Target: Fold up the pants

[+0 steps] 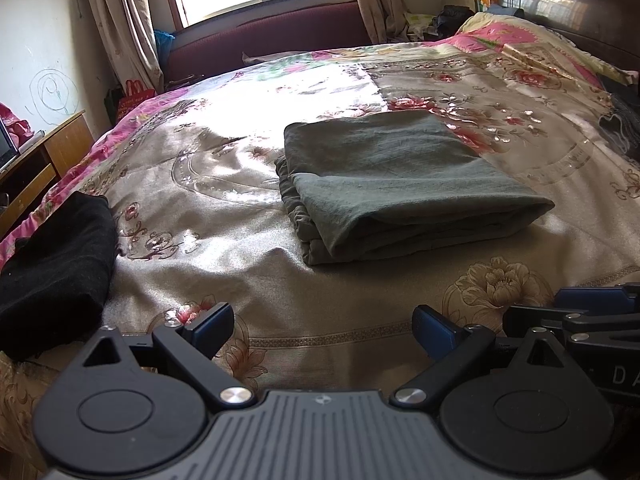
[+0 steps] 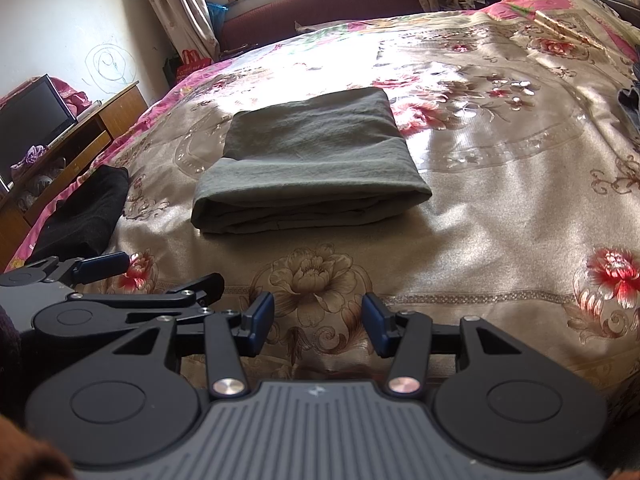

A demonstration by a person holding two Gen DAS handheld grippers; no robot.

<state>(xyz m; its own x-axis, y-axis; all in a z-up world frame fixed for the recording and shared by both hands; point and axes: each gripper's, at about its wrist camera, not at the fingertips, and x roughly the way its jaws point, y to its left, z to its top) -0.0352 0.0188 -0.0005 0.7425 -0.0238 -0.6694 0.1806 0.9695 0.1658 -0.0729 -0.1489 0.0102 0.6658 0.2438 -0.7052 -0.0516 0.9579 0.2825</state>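
**Trainee:** Which step is shown here?

**Operator:** As I read it, the end of the fold. The grey-green pants lie on the floral bedspread as a compact stacked rectangle, layered edges facing me, near the middle of the bed. I judge the folding essentially done; nothing hangs loose except a slightly bunched edge on the bundle's left side, seen from the left wrist.

**Trainee:** And the grippers?

**Operator:** My left gripper stands with its jaws wide apart and nothing between them, above bare bedspread short of the pants. My right gripper is parted about halfway, likewise empty, and just beside the left one. Neither touches the fabric.

**Trainee:** What would the next move call for?

**Operator:** Either nothing, or a light tidy: reach forward to the bunched left edge, pinch it and square it under the top layer. The cloth looks soft and would shift if dragged, so I would lift rather than push.

**Trainee:** Anything in the way?

**Operator:** A dark garment lies at the bed's left edge, well apart from the pants. More clothing sits at the far right. A wooden cabinet with a screen stands beyond the bed. The approach itself is unobstructed.
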